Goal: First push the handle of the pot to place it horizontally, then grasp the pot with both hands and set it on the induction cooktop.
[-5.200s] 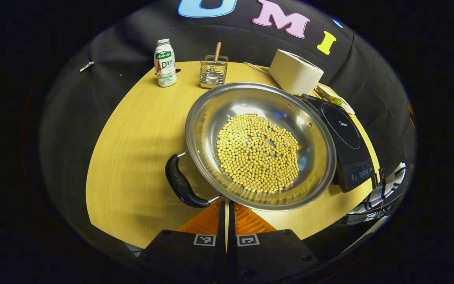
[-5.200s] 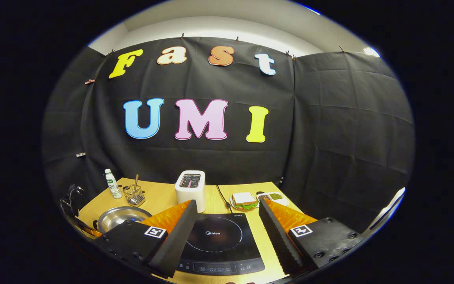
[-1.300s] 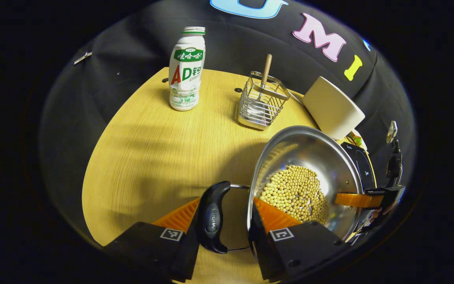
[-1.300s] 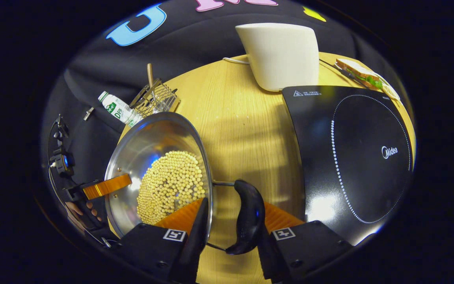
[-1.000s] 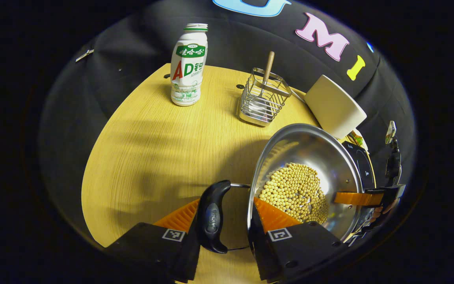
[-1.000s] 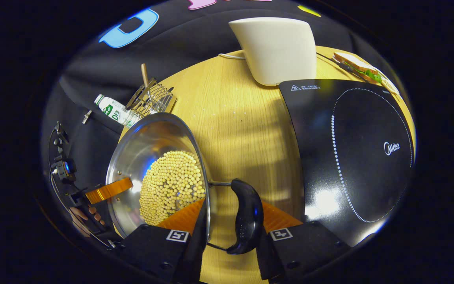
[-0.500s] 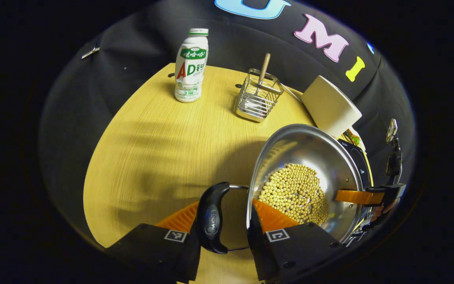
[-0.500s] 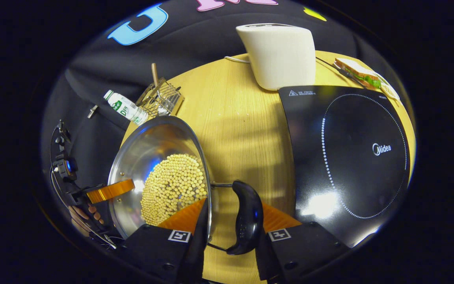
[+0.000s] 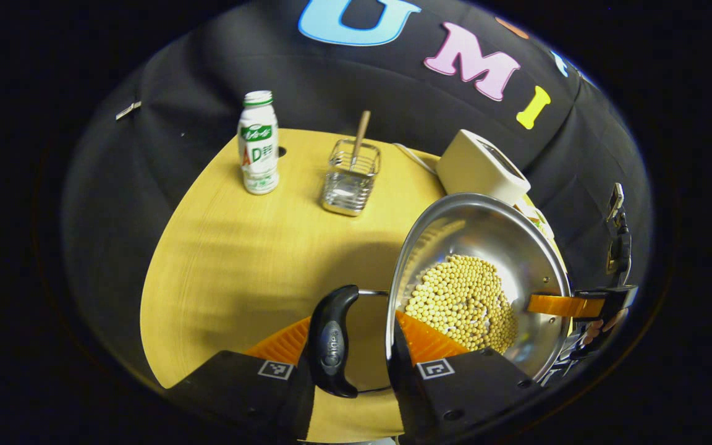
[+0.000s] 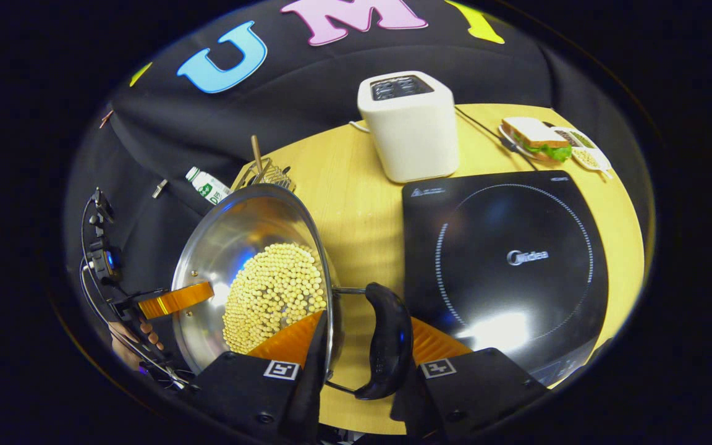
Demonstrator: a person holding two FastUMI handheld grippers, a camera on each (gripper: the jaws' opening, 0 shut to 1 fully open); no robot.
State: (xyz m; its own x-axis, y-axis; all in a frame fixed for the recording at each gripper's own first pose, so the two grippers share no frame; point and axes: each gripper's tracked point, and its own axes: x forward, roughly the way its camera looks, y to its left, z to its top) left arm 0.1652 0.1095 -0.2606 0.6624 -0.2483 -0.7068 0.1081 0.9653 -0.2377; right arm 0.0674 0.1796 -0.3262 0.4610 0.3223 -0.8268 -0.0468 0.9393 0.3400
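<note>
Between the fingers of your left hand-held gripper (image 9: 351, 371) sits one black handle (image 9: 330, 349) of the pot (image 9: 486, 235), with one finger pressed on the handle's outer side and the other reaching over the steel rim into the bowl. So that hand-held gripper is closed around handle and rim together. Your right hand-held gripper (image 10: 356, 374) holds the opposite handle (image 10: 387, 340) the same way: one finger inside the rim, the other against the handle's far side. The pot's bowl carries a heap of yellow beans (image 9: 464, 303), and you can see the same heap in the right gripper view (image 10: 275, 296).

Whether the pot's base touches the bench (image 9: 238, 259) cannot be told from these angles.

Just to the right of your right hand-held gripper lies the black induction cooktop (image 10: 504, 259), flat on the bench, and the pot is beside it, not over its ring. Beyond the cooktop stands a white toaster (image 10: 408, 127), and farther right a sandwich (image 10: 535, 139) on a plate.

Ahead of your left hand-held gripper, well apart from the pot, a wire basket (image 9: 351, 179) with a wooden-handled tool stands on the bench, and a small white bottle (image 9: 258, 151) stands upright to its left.
</note>
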